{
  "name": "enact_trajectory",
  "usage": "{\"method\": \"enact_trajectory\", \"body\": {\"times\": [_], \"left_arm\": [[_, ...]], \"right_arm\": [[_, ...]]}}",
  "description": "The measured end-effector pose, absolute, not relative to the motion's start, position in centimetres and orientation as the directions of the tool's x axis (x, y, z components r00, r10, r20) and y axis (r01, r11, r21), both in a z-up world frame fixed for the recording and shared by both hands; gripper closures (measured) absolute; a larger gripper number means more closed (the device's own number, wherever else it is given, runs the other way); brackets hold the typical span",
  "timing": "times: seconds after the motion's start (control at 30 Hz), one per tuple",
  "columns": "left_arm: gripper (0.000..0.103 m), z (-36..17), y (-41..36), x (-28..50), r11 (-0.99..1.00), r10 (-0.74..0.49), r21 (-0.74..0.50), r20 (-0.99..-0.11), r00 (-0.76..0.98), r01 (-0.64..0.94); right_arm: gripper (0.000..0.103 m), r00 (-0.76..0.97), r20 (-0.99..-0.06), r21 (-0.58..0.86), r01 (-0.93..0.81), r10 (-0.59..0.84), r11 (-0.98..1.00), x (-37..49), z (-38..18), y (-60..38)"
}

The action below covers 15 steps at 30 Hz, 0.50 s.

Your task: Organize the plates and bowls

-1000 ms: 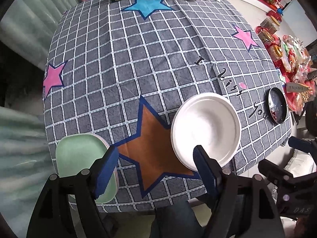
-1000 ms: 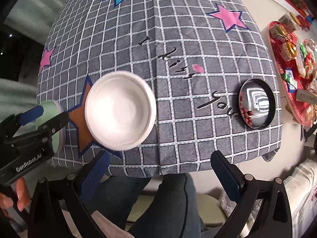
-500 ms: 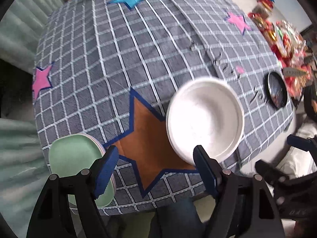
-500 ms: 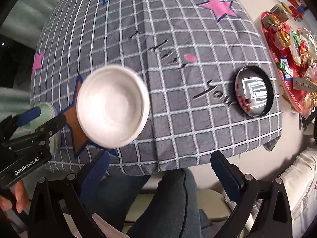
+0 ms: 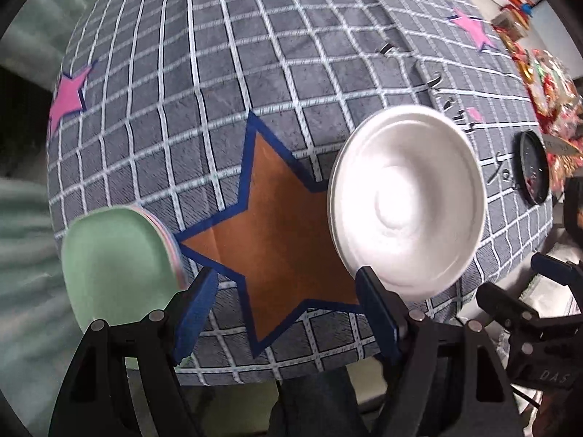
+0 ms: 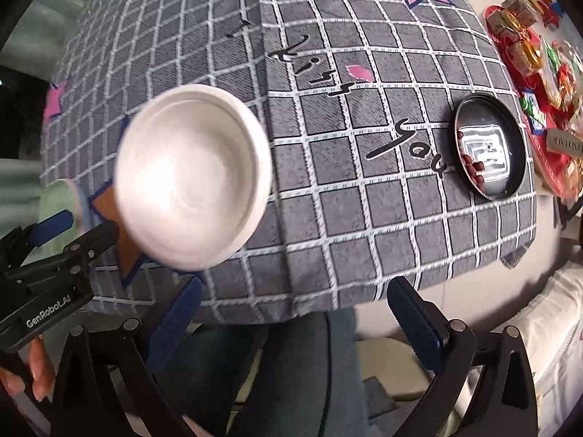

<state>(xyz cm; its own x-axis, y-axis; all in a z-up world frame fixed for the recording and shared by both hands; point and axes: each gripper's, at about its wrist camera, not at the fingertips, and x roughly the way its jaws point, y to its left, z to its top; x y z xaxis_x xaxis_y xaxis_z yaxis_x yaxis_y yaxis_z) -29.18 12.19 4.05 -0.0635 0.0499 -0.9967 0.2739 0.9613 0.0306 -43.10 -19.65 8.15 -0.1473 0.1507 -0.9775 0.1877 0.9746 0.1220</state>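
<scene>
- The left gripper (image 5: 284, 313) has its fingers spread wide and holds nothing; the right gripper (image 6: 291, 313) is spread wide too, and it is bare as well.
- The white bowl (image 5: 406, 200) sits on the worktop (image 5: 204, 109), near the front edge, half on the orange star (image 5: 273, 233); the stack of plates (image 5: 116, 258) with the green one on top sits at the left front corner; the shiny dark dish (image 6: 490, 145) sits by the right edge.
- I think no dish has been picked up yet; the step looks like getting ready to grab the white bowl.
- The next move needs one finger over the bowl's rim and one under it, then a soft squeeze.
- The bowl and the plates are both close to the edge, so a bump could push them off.
- The middle and back of the cloth are bare, so there is lots of room to move; the red tray of snacks (image 6: 535, 83) lies off to the right.
</scene>
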Motion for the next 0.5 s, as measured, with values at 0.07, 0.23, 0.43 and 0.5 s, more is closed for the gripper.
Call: {"method": "enact_trajectory", "body": {"times": [0.07, 0.23, 0.43, 0.5], "left_arm": [[0.022, 4.0, 12.1, -29.4, 0.963, 0.064, 0.045, -0.996, -0.065, 0.266], [0.022, 3.8, 11.8, -29.0, 0.967, 0.079, 0.064, -0.996, -0.049, 0.245], [0.022, 3.1, 11.2, -27.4, 0.981, 0.078, 0.065, -0.995, -0.063, 0.180], [0.022, 2.8, 10.8, -27.2, 0.979, 0.098, 0.084, -0.993, -0.066, 0.184]], "right_arm": [[0.000, -0.165, -0.972, 0.135, 0.200, 0.169, 0.971, -42.6, 7.2, -20.2], [0.000, -0.172, -0.966, 0.156, 0.199, 0.191, 0.968, -40.8, 6.0, -21.6], [0.000, -0.197, -0.960, 0.172, 0.154, 0.201, 0.973, -37.9, 4.7, -22.5], [0.000, -0.205, -0.958, 0.177, 0.133, 0.202, 0.975, -36.9, 4.5, -22.4]]}}
